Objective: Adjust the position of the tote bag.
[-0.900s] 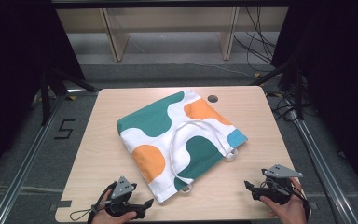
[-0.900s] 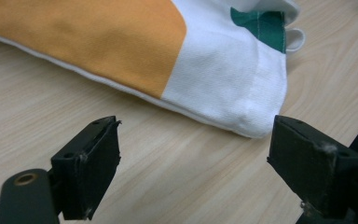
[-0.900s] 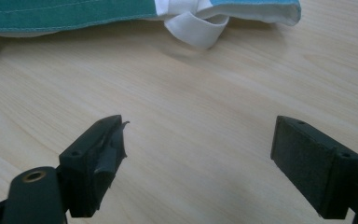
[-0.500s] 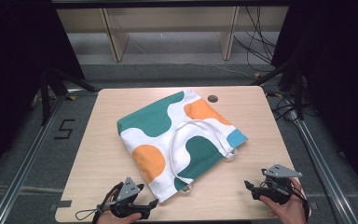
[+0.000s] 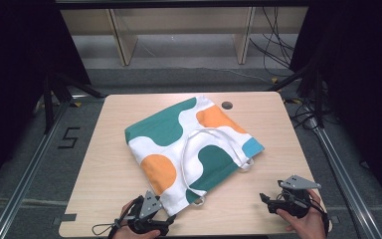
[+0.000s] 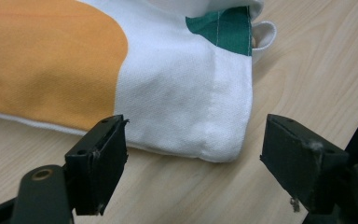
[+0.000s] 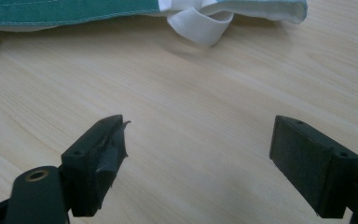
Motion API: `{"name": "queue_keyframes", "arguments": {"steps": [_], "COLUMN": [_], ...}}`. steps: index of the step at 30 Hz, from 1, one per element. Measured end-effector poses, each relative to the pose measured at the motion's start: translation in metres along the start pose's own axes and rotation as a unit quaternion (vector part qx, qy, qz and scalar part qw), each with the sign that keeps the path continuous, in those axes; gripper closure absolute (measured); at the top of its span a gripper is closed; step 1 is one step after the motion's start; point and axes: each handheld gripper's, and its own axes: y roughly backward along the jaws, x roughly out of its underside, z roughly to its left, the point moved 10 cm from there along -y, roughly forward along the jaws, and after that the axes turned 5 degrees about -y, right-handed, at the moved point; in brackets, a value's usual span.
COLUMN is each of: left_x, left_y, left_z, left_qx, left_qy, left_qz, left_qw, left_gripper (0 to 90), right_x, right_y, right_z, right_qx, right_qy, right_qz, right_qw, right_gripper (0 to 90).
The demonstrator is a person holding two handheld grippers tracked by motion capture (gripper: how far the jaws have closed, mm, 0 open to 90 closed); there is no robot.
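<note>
Left hand-held gripper [image 5: 165, 219] nearer bag corner [image 5: 171, 206]

Evenly lit tabletop [image 5: 104, 164] from overhead, dark surroundings; soft shadows under bag [image 5: 189, 144]; high view approx. grainy, foreground slightly soft in gripper views.

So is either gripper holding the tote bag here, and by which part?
Nothing is held. The left gripper is open, fingers either side of the tote bag corner without touching. The right gripper is open over bare table.
</note>
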Motion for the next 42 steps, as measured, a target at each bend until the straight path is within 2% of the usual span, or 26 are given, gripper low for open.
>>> {"name": "queue_keyframes", "arguments": {"steps": [2, 3, 4, 5, 8, 10, 11, 12, 14, 15, 16, 17, 20, 21, 23, 24, 28, 29, 30, 31, 32, 33, 34, 36, 37, 42], "left_x": [-0.001, -0.001, -0.003, -0.003, -0.004, 0.000, -0.001, -0.001, -0.001, 0.000, 0.002, 0.001, -0.002, -0.003, -0.004, -0.006, -0.007, -0.010, -0.013, -0.013, -0.010, -0.009, -0.007, -0.001, 0.004, 0.012], "left_y": [0.000, -0.002, -0.003, -0.005, -0.011, -0.012, -0.017, -0.017, -0.018, -0.019, -0.019, -0.018, -0.016, -0.012, -0.010, -0.005, 0.005, 0.011, 0.015, 0.019, 0.021, 0.022, 0.025, 0.030, 0.033, 0.037], "left_z": [-0.002, -0.001, -0.004, -0.006, -0.009, -0.007, -0.007, -0.007, -0.002, -0.002, -0.003, -0.003, 0.001, 0.001, 0.001, 0.004, 0.014, 0.019, 0.026, 0.033, 0.034, 0.040, 0.045, 0.052, 0.059, 0.080], "left_qx": [0.003, -0.004, -0.002, -0.002, -0.007, -0.016, -0.031, -0.031, -0.058, -0.062, -0.067, -0.057, -0.057, -0.047, -0.043, -0.048, -0.050, -0.058, -0.068, -0.077, -0.078, -0.088, -0.093, -0.107, -0.115, -0.121], "left_qy": [0.001, -0.009, -0.004, -0.016, -0.021, -0.042, -0.050, -0.050, -0.086, -0.091, -0.082, -0.071, -0.086, -0.084, -0.089, -0.076, -0.055, -0.038, -0.042, -0.053, -0.036, -0.036, -0.043, -0.014, -0.021, 0.007], "left_qz": [-0.002, 0.004, -0.002, 0.006, 0.013, 0.038, 0.041, 0.041, 0.053, 0.058, 0.065, 0.060, 0.052, 0.039, 0.034, 0.017, -0.003, -0.022, -0.039, -0.039, -0.037, -0.045, -0.043, -0.037, -0.023, -0.026], "left_qw": [1.0000, 0.9999, 1.0000, 0.9999, 0.9997, 0.9983, 0.9975, 0.9975, 0.9932, 0.9923, 0.9923, 0.9940, 0.9933, 0.9946, 0.9946, 0.9958, 0.9972, 0.9974, 0.9961, 0.9948, 0.9957, 0.9944, 0.9938, 0.9935, 0.9929, 0.9922], "left_gripper": [20.9, 20.5, 20.5, 19.6, 19.4, 19.5, 20.0, 20.9, 21.6, 23.3, 25.8, 28.9, 32.3, 41.3, 45.7, 52.4, 59.3, 60.9, 62.7, 65.1, 67.7, 69.2, 71.7, 73.6, 74.6, 75.2], "right_x": [-0.002, -0.002, -0.002, -0.002, -0.001, 0.000, 0.000, 0.000, 0.001, -0.001, -0.001, -0.001, -0.001, -0.001, -0.001, -0.002, 0.000, -0.001, 0.000, 0.000, -0.001, -0.002, -0.002, -0.003, -0.003, -0.006], "right_y": [-0.002, 0.000, 0.000, 0.000, 0.000, 0.000, 0.000, 0.000, 0.000, -0.002, -0.003, -0.001, -0.002, -0.002, -0.001, -0.001, 0.000, 0.000, 0.000, -0.001, -0.001, -0.001, 0.000, -0.001, 0.000, -0.004], "right_z": [-0.003, -0.001, -0.001, 0.000, 0.000, 0.003, 0.003, 0.003, 0.006, 0.003, 0.002, 0.003, 0.004, 0.004, 0.004, 0.004, 0.004, 0.004, 0.004, 0.005, 0.005, 0.003, 0.006, 0.009, 0.009, 0.009], "right_qx": [-0.001, 0.001, 0.001, 0.000, -0.002, -0.014, -0.016, -0.016, -0.014, -0.014, -0.010, -0.009, -0.013, -0.010, -0.012, -0.011, -0.022, -0.023, -0.020, -0.021, -0.019, -0.012, -0.015, -0.023, -0.017, -0.019], "right_qy": [0.015, 0.003, 0.003, -0.001, -0.001, 0.000, -0.001, -0.001, -0.021, 0.000, 0.014, 0.005, 0.010, 0.008, 0.008, 0.011, 0.014, 0.014, 0.014, 0.014, 0.015, 0.025, 0.015, 0.013, 0.019, 0.035], "right_qz": [-0.006, -0.004, -0.004, -0.002, -0.001, 0.008, 0.008, 0.008, 0.008, 0.001, -0.003, 0.001, 0.000, 0.001, 0.003, -0.002, 0.008, 0.008, 0.008, 0.009, 0.005, 0.000, 0.001, -0.003, -0.003, -0.008], "right_qw": [0.9999, 1.0000, 1.0000, 1.0000, 1.0000, 0.9999, 0.9998, 0.9998, 0.9996, 0.9999, 0.9998, 0.9999, 0.9999, 0.9999, 0.9999, 0.9999, 0.9996, 0.9996, 0.9997, 0.9996, 0.9997, 0.9996, 0.9998, 0.9996, 0.9997, 0.9992], "right_gripper": [19.1, 19.1, 19.1, 19.1, 19.1, 19.2, 19.2, 19.2, 19.2, 19.3, 19.4, 19.8, 19.8, 20.0, 20.1, 20.4, 20.5, 20.5, 20.6, 20.6, 20.6, 20.6, 20.5, 20.5, 20.5, 20.9]}}
